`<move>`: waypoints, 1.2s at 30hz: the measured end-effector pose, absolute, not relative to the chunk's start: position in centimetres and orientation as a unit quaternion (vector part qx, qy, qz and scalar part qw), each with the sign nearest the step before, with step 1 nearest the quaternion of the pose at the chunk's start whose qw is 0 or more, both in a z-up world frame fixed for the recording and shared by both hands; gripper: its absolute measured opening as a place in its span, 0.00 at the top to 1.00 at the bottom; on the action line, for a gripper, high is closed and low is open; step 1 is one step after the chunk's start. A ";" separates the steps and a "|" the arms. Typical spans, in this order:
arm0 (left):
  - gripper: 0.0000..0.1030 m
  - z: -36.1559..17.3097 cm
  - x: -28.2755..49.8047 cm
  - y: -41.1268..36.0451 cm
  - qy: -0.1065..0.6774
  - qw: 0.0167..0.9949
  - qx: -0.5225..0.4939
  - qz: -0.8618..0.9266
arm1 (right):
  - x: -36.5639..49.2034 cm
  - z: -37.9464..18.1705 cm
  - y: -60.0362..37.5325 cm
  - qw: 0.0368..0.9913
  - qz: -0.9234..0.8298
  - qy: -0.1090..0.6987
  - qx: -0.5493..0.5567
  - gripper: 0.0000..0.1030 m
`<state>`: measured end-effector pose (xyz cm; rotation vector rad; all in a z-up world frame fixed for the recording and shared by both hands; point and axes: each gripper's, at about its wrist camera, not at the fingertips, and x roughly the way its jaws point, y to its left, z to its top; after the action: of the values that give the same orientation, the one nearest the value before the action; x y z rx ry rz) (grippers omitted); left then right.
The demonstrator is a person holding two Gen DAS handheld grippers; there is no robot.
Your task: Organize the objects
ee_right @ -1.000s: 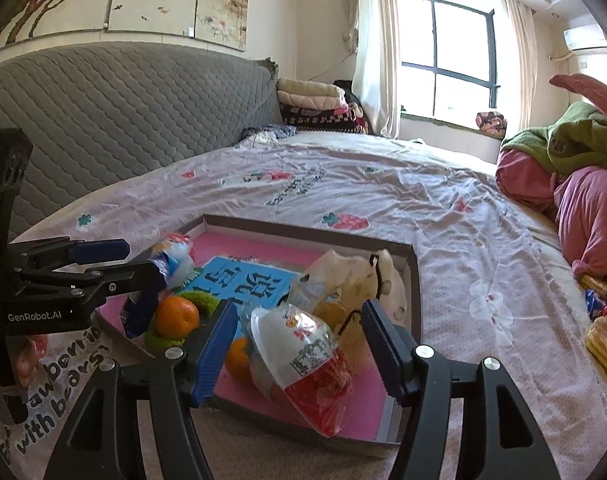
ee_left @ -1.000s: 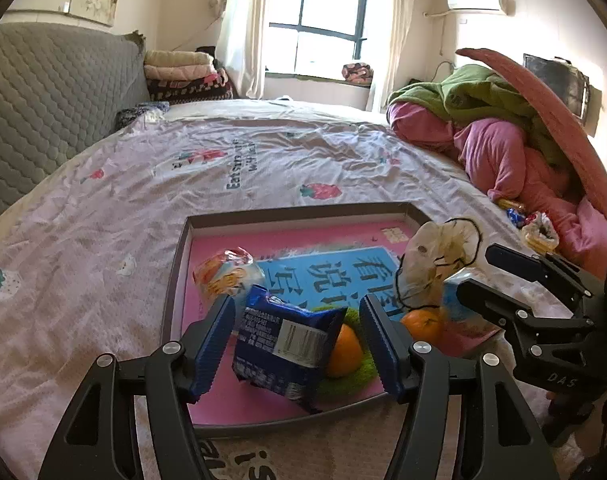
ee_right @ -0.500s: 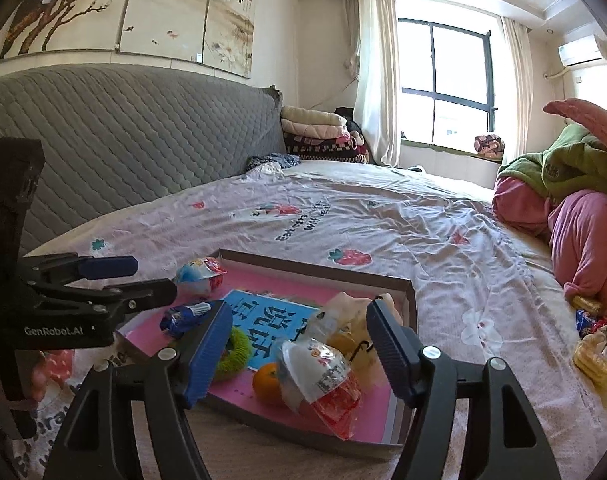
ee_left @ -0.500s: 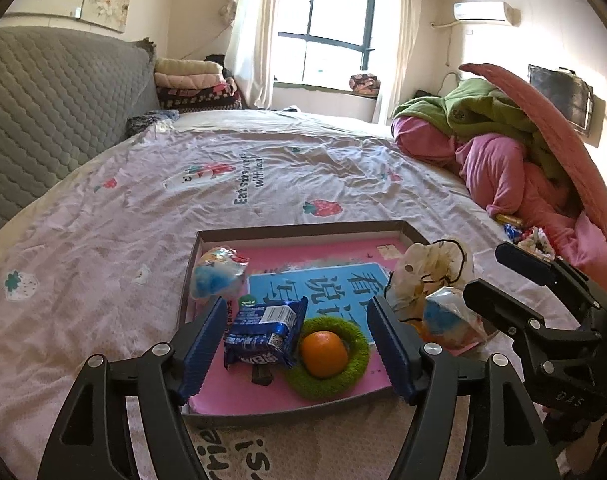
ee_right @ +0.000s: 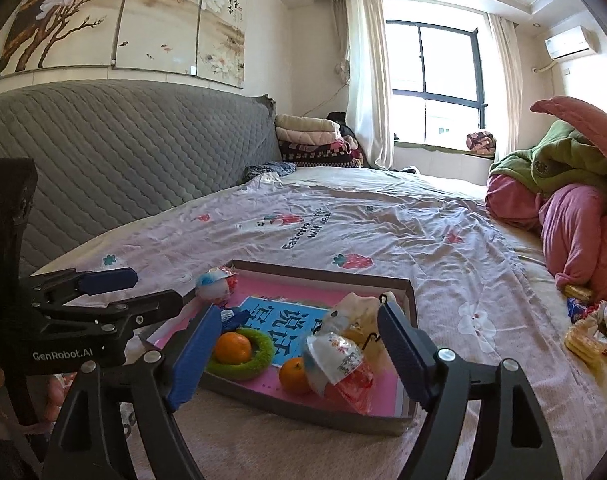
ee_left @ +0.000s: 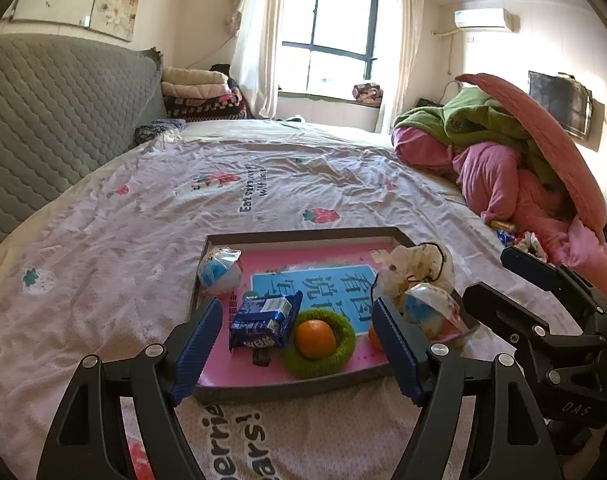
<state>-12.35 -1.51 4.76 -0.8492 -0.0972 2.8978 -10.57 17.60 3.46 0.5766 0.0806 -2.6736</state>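
Observation:
A brown-rimmed tray (ee_left: 303,234) (ee_right: 327,276) with a pink floor lies on the bed sheet. In it are a blue biscuit packet (ee_left: 263,322) (ee_right: 233,316), an orange (ee_left: 315,334) (ee_right: 232,347) inside a green ring (ee_left: 323,364), a second orange (ee_right: 293,374), a red-and-white snack cup (ee_right: 339,364), another cup (ee_left: 219,272) and a white bag (ee_left: 419,264). My left gripper (ee_left: 296,312) (ee_right: 153,288) hovers at the tray's near edge. Its jaws are opening and hold nothing. My right gripper (ee_right: 299,314) (ee_left: 489,274) hovers beside it, jaws also opening with nothing gripped.
A heap of pink and green bedding (ee_left: 503,160) fills the right side. Loose snack packets (ee_right: 587,332) lie on the sheet near it. A grey quilted headboard (ee_right: 123,152) runs along the left, with folded blankets (ee_right: 311,140) at the far end.
The blue packet left my left jaws and the snack cup left my right jaws; both now lie in the tray. Both grippers drew back and up, and their jaws spread wider.

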 end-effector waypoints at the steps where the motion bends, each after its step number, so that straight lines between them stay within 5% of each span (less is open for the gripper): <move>1: 0.24 4.9 -12.1 -1.4 -0.031 0.057 -0.279 0.958 | -10.5 3.4 17.6 0.202 -0.957 0.027 0.209 0.22; 36: 0.24 0.1 -6.4 -1.1 -0.028 0.010 -0.336 0.941 | -5.5 -0.7 17.2 0.158 -0.943 0.027 0.293 0.22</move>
<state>-6.38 -1.09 0.07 -1.0500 -0.0871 2.9384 -5.50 17.23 -0.67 0.8369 0.0759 -2.6955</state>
